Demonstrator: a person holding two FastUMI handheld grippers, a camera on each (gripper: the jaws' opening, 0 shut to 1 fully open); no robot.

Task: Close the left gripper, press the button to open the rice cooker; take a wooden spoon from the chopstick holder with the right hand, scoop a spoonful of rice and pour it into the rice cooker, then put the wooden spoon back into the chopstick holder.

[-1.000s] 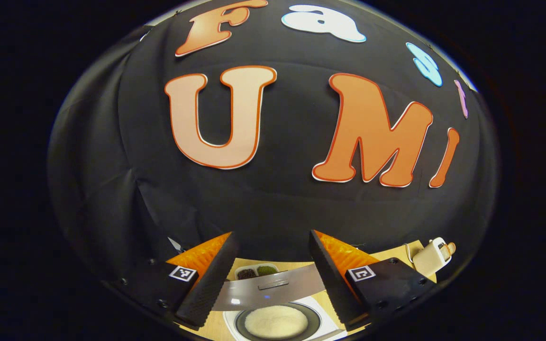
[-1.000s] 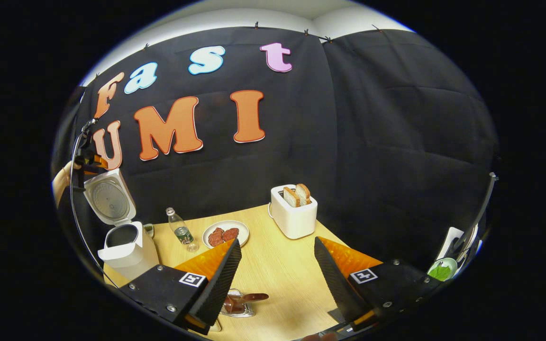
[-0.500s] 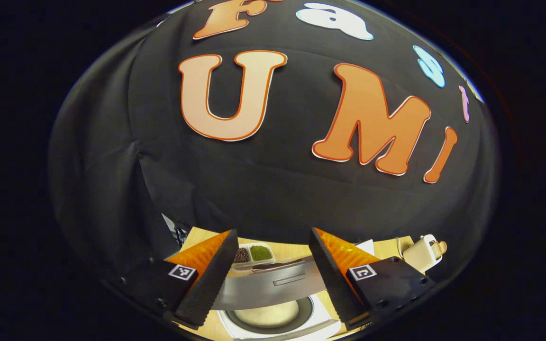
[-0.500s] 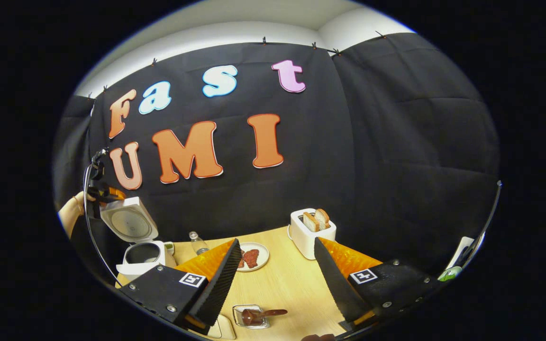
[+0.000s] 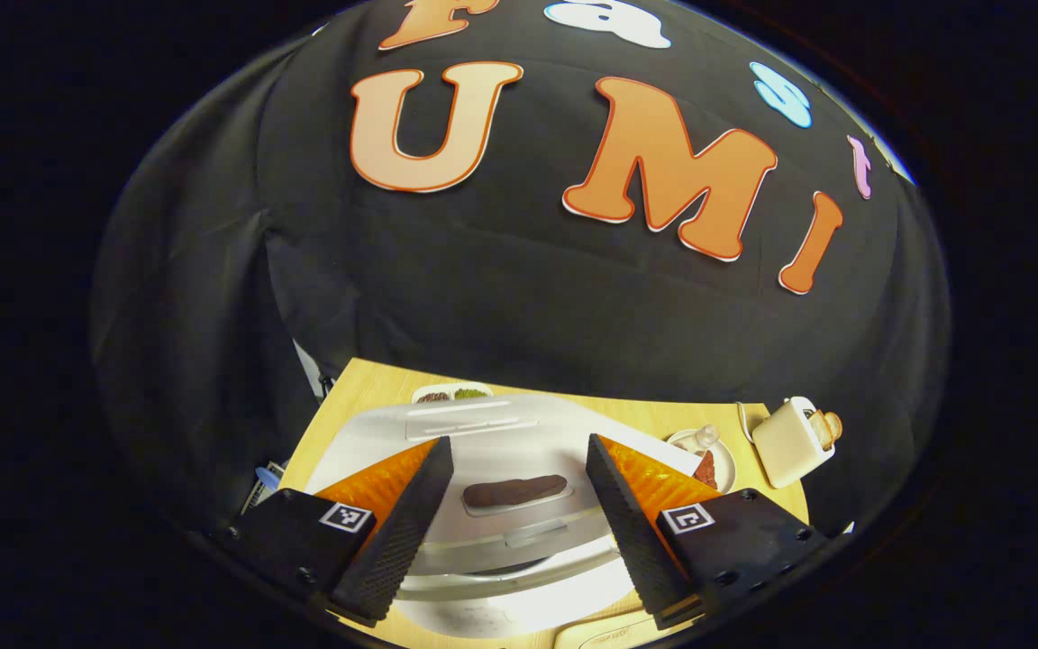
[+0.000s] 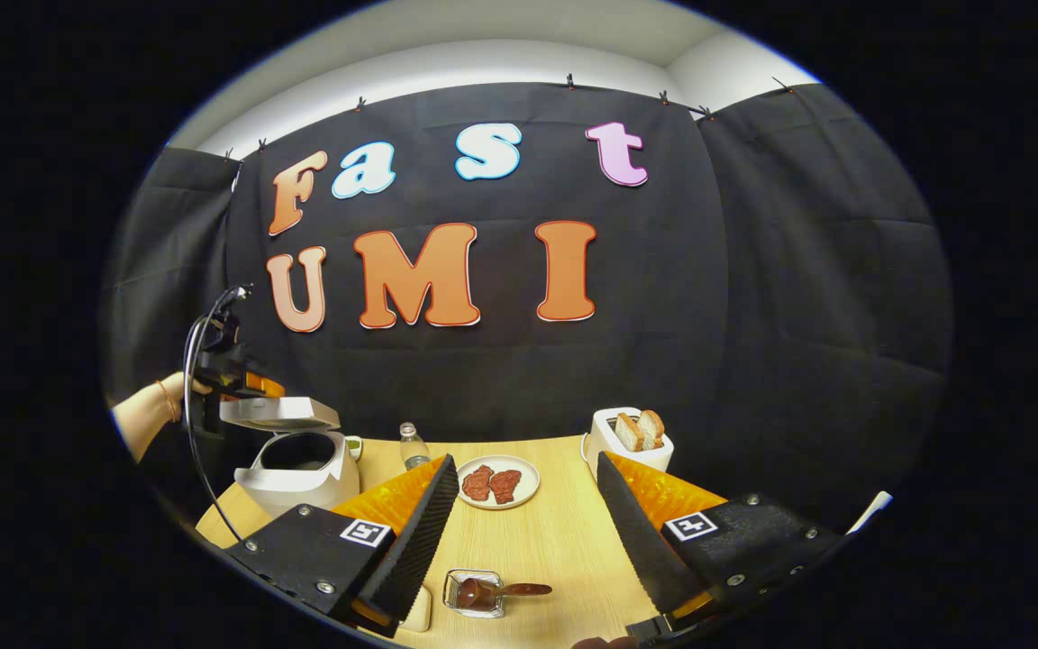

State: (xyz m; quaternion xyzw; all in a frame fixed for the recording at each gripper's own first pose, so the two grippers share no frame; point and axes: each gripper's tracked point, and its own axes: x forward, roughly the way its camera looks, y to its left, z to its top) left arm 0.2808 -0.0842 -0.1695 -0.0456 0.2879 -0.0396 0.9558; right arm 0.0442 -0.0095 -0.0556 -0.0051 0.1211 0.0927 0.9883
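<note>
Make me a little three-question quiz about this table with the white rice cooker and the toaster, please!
1. True or false: the white rice cooker's lid is fully shut on the pot.
2. What sticks out of the white toaster? A) sliced bread B) a wooden spoon C) a bottle
3. Fill in: the brown wooden spoon rests in the small clear ______ on the light wooden table.

Key:
1. False. In the right gripper view the lid hangs partway down, with a gap above the pot, and the left gripper sits on top of it.
2. A
3. holder
</note>
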